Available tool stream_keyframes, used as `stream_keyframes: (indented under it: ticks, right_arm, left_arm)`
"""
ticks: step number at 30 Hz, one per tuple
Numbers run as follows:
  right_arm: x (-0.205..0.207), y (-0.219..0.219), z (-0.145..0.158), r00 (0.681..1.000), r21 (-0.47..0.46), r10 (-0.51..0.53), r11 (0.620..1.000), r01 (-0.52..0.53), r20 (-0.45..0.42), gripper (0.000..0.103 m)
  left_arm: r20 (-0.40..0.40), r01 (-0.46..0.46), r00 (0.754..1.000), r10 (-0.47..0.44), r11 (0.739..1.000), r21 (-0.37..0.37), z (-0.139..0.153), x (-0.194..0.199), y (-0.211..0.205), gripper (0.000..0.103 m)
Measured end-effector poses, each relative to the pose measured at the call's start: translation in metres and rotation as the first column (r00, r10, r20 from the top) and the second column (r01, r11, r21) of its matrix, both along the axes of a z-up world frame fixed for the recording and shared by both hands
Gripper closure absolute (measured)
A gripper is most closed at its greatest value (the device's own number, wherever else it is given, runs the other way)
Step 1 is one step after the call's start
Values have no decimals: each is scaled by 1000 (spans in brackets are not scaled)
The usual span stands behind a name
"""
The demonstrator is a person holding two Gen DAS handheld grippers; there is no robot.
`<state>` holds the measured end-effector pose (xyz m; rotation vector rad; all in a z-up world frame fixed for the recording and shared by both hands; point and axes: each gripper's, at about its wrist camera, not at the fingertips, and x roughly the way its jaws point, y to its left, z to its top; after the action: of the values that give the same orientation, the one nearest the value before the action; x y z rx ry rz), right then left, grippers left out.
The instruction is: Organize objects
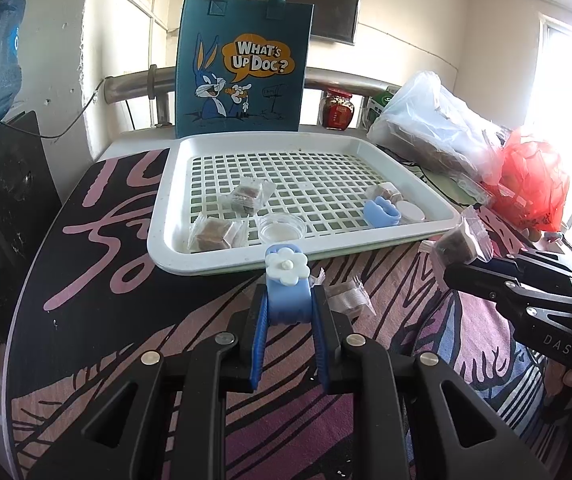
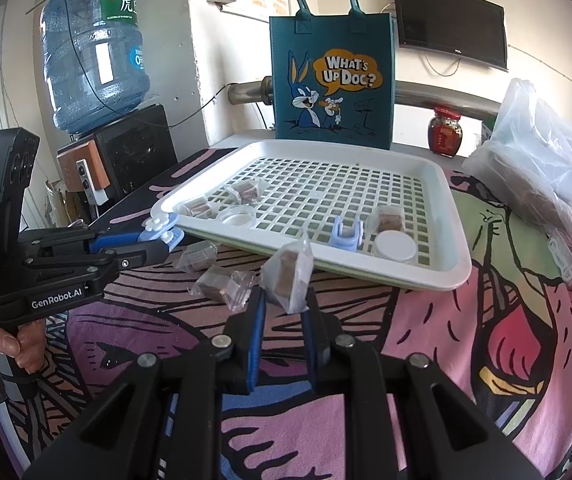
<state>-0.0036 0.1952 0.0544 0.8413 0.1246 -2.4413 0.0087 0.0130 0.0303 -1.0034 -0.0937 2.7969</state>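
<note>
My left gripper (image 1: 288, 304) is shut on a blue clip with a white flower (image 1: 287, 280), held just above the table in front of the white grid tray (image 1: 206, 256); it also shows in the right wrist view (image 2: 162, 232). My right gripper (image 2: 284, 300) is shut on a wrapped brown candy (image 2: 288, 276), held above the cloth near the tray's front edge; the candy also shows in the left wrist view (image 1: 460, 242). In the tray lie wrapped candies (image 1: 248, 196), a clear dish (image 1: 281, 228), another blue clip (image 1: 382, 211) and a white lid (image 1: 410, 212).
Two wrapped candies (image 2: 222, 282) lie on the patterned cloth in front of the tray. A blue cartoon tote bag (image 2: 332, 80) stands behind the tray. Plastic bags (image 2: 546, 168) and a red jar (image 2: 445, 132) sit at the right. A water bottle (image 2: 94, 48) stands at the left.
</note>
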Motion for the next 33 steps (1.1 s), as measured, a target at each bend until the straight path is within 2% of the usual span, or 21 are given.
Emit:
stream_keyframes:
  ticks: [33]
  right_arm:
    - [0, 2, 0, 1000, -11, -6, 1000, 6, 0, 86]
  left_arm:
    - [0, -4, 1000, 4, 1000, 2, 1, -1, -1, 84]
